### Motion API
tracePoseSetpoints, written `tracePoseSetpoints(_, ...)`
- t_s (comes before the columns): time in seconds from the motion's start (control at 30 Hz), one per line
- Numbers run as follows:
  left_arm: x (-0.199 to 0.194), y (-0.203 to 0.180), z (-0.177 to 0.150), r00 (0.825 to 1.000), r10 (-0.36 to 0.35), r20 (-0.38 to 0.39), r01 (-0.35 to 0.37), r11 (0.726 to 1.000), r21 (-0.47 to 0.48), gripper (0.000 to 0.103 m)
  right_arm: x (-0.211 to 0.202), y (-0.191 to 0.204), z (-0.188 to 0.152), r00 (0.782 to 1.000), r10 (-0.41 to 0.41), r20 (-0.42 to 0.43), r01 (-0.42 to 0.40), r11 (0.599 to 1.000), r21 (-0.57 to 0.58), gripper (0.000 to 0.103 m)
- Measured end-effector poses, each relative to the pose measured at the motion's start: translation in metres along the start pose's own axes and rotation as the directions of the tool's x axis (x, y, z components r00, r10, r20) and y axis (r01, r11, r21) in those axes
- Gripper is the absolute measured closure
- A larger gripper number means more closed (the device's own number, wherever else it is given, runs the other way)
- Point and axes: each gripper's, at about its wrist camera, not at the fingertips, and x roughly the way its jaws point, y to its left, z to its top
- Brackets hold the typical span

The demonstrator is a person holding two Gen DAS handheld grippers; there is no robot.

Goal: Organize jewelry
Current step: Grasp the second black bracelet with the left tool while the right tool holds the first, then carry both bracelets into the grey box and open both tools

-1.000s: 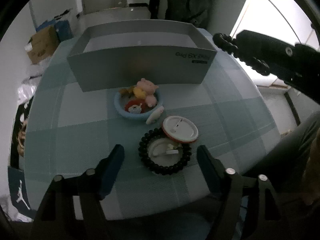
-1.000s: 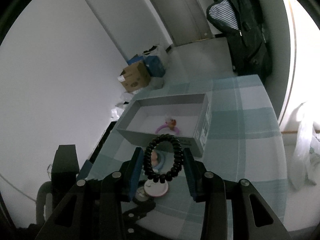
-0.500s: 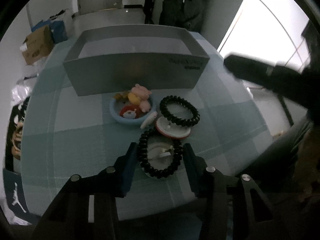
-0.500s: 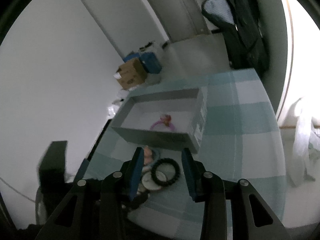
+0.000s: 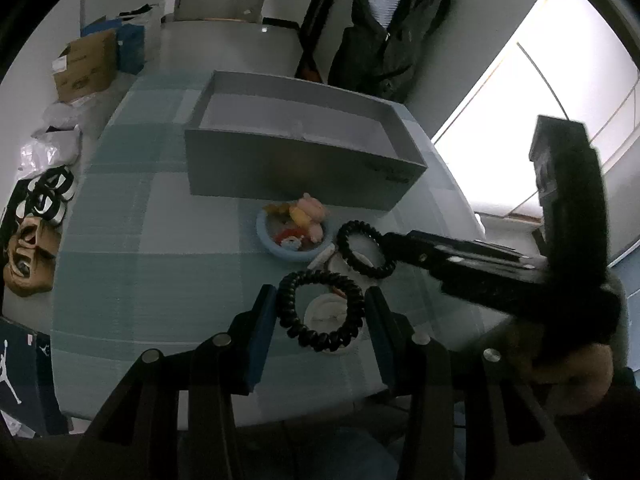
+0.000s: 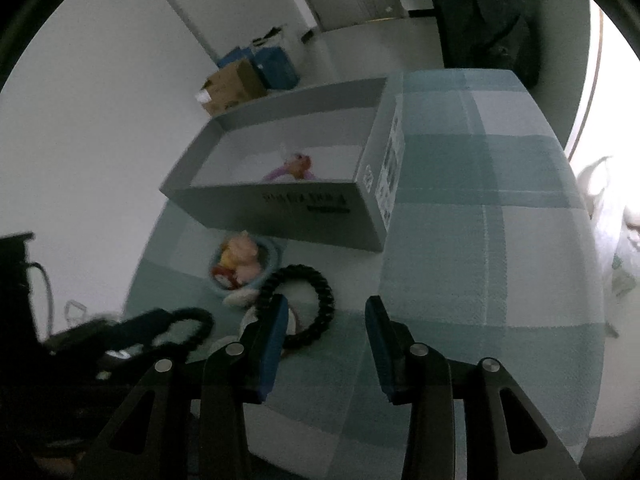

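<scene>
My left gripper point(image 5: 320, 312) is shut on a black beaded bracelet point(image 5: 292, 320) and holds it above a white round badge point(image 5: 326, 310). A second black spiral bracelet point(image 5: 348, 256) lies on the checked tablecloth beside a blue bowl point(image 5: 280, 250) of small toy charms. My right gripper point(image 6: 326, 322) is open and empty, low over the cloth, with that spiral bracelet point(image 6: 324, 296) just left of its fingers. The grey box point(image 6: 280, 204) stands behind and holds a purple hair tie point(image 6: 294, 166). The left gripper shows blurred in the right wrist view point(image 6: 172, 330).
The grey box point(image 5: 296, 168) is open-topped at the table's back. The table's front edge is close under both grippers. Cardboard boxes point(image 5: 86, 66), shoes and a dark jacket point(image 5: 384, 28) are on the floor beyond.
My right gripper let go of the spiral bracelet, which now lies on the table, and came down low. My left gripper closed on the beaded bracelet and lifted it.
</scene>
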Motion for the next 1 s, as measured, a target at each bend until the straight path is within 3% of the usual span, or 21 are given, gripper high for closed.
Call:
tracePoseSetpoints(0.2,-0.007,0.003,0.003,1.0,-0.011,0.025,0.012,1.0,-0.025,0.064,0.01,0.027,-0.003,0.993,-0.115,0.013,0.116,0.983,-0.146,0.068)
tracePoseSetpoints(0.27,-0.01,0.003,0.003,0.999,-0.013,0.035,0.014,0.999,-0.029,0.064,0.012,0.034,-0.005,0.988,-0.153,0.021,0.154,0.969,-0.193,0.076)
tracePoseSetpoints(0.33,-0.011,0.002,0.003,0.999,-0.011,0.052,0.013,0.999,-0.034,0.064,0.013,0.038,-0.007,0.988,-0.155,0.022,0.156,0.964,-0.216,0.092)
tracePoseSetpoints(0.4,-0.013,0.004,0.004,0.998,-0.009,0.068,0.012,0.999,-0.038,0.064,0.014,0.04,-0.009,0.984,-0.177,0.027,0.179,0.955,-0.237,0.094)
tracePoseSetpoints(0.67,-0.019,0.01,0.013,0.994,-0.015,0.109,0.023,0.997,-0.078,0.064,0.005,0.027,-0.004,0.997,-0.073,0.032,0.076,0.99,-0.119,0.095)
tracePoseSetpoints(1.0,-0.03,0.009,0.025,0.986,-0.033,0.165,0.049,0.994,-0.093,0.064,-0.026,0.031,0.004,0.988,0.065,0.138,-0.058,0.997,-0.058,0.095)
